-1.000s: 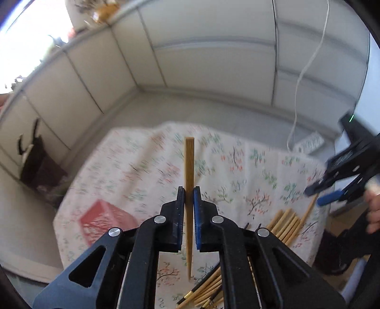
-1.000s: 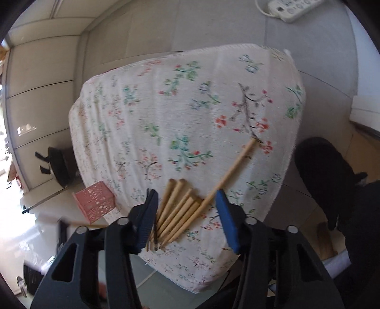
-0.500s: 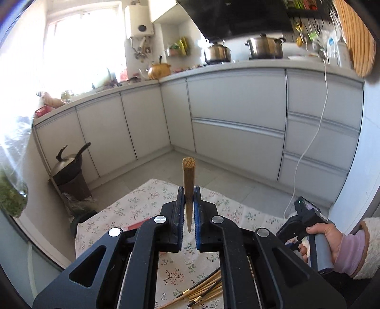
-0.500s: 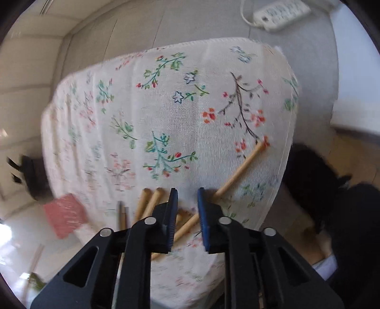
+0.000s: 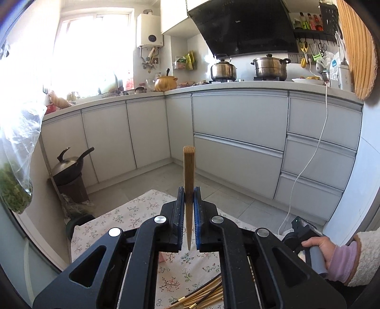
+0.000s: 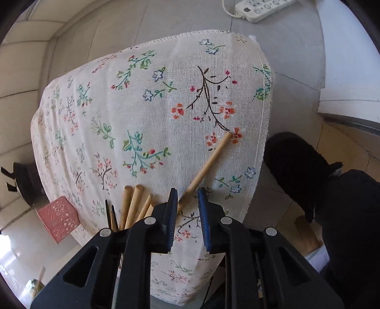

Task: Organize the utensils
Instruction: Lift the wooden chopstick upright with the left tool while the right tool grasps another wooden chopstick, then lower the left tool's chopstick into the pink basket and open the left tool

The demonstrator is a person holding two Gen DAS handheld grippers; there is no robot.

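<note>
My left gripper [image 5: 188, 190] is shut on a light wooden chopstick [image 5: 188, 166], held upright in the air above the floral tablecloth [image 5: 133, 216]. More chopsticks [image 5: 201, 296] lie on the cloth below it. In the right wrist view my right gripper [image 6: 186, 192] points down at the cloth [image 6: 142, 107], its jaws narrow but apart. A single wooden chopstick [image 6: 209, 164] lies slanted, its near end running under the left finger; the right pad touches nothing. To the left lie several wooden chopsticks [image 6: 133, 202] and two dark ones [image 6: 109, 214].
A pink perforated holder [image 6: 58, 217] stands at the table's left edge. A power strip [image 6: 263, 7] lies on the floor beyond, and a person's dark slipper [image 6: 296, 166] is on the right. A hand [image 5: 318, 252] holds the right gripper's handle. A wok [image 5: 68, 166] sits by the cabinets.
The left gripper rose and tilted up with its chopstick, so its view went from the table to the kitchen counters. The right jaws narrowed and shifted right onto the single slanted chopstick.
</note>
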